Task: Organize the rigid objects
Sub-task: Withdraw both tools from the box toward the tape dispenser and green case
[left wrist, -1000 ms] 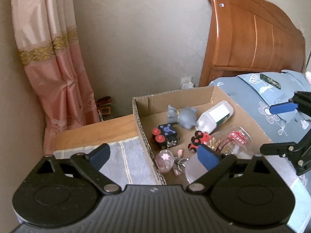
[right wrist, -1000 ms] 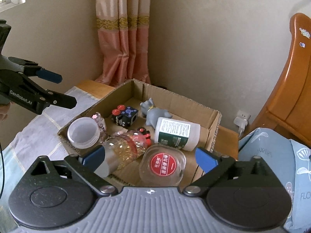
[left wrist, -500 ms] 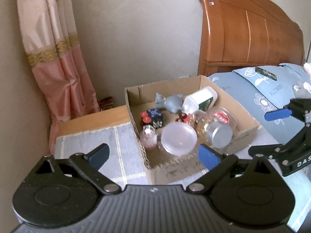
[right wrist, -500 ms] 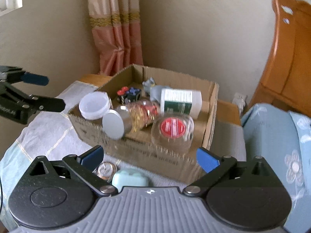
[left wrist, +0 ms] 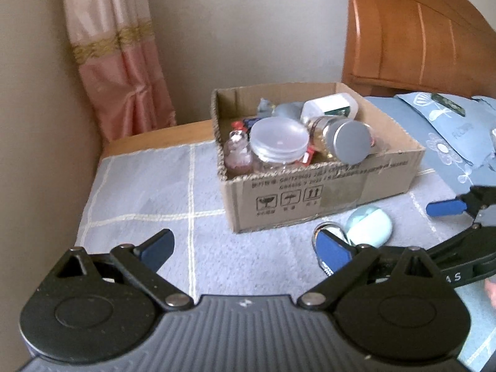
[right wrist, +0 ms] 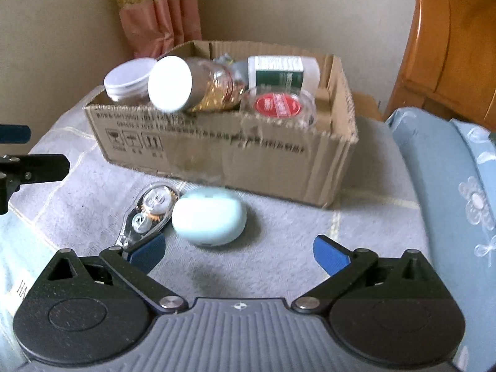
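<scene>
A cardboard box (left wrist: 328, 190) (right wrist: 248, 158) stands on the grey checked cloth, filled with jars, a white bottle (right wrist: 282, 69), a grey toy and small items. In front of it lie a pale mint oval case (right wrist: 209, 220) (left wrist: 369, 226) and a clear correction-tape dispenser (right wrist: 148, 210), side by side on the cloth. My right gripper (right wrist: 238, 252) is open, low over the cloth just short of the mint case, holding nothing. My left gripper (left wrist: 245, 246) is open and empty, further left; its right finger partly hides the tape dispenser.
A wooden headboard (left wrist: 415, 31) rises at the back right, with a blue flowered pillow (left wrist: 446, 142) below it. A pink curtain (left wrist: 117, 62) hangs in the left corner. A wooden ledge (left wrist: 155, 136) borders the cloth (left wrist: 139, 192) behind the box.
Both grippers have pulled back and dropped from above the box to in front of it. The mint case and tape dispenser have come into view.
</scene>
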The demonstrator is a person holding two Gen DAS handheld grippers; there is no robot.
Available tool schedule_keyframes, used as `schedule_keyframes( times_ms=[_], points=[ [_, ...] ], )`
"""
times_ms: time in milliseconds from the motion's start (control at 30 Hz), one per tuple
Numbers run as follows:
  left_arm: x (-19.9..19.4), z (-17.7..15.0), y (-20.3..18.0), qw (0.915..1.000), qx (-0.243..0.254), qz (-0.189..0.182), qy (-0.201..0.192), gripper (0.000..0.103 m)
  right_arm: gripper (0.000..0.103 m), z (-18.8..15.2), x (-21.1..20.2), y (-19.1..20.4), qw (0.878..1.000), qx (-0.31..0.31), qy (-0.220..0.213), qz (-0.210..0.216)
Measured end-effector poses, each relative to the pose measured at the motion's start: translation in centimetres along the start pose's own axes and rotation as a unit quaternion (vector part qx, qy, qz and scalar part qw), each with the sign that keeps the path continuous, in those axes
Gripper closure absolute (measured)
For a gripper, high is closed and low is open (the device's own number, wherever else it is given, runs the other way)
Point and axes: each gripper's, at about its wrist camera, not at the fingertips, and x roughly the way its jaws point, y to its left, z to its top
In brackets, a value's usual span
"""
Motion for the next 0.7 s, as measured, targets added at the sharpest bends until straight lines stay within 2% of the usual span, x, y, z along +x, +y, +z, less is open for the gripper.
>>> schedule_keyframes(
  times_ms=[200,467,700],
  points=[
    [0.2,-1.0,0.5,0.9994,-0.032,-0.005,0.009,0.005,0.000,-0.1,1.9,0.2,1.000,-0.005,0.000,-0.011],
    [1.1,-1.6,-1.0,0.9995,-0.016,-0.021,0.020,0.005,0.000,-0.1,3.1,0.2,1.000,0.000,-0.017,-0.021],
    [2.7,-2.3,-3.3,0.9982,0.018,-0.041,0.040,0.005,0.000,-0.8,2.6,-2.5,0.998,0.034,-0.023,-0.050]
  ],
)
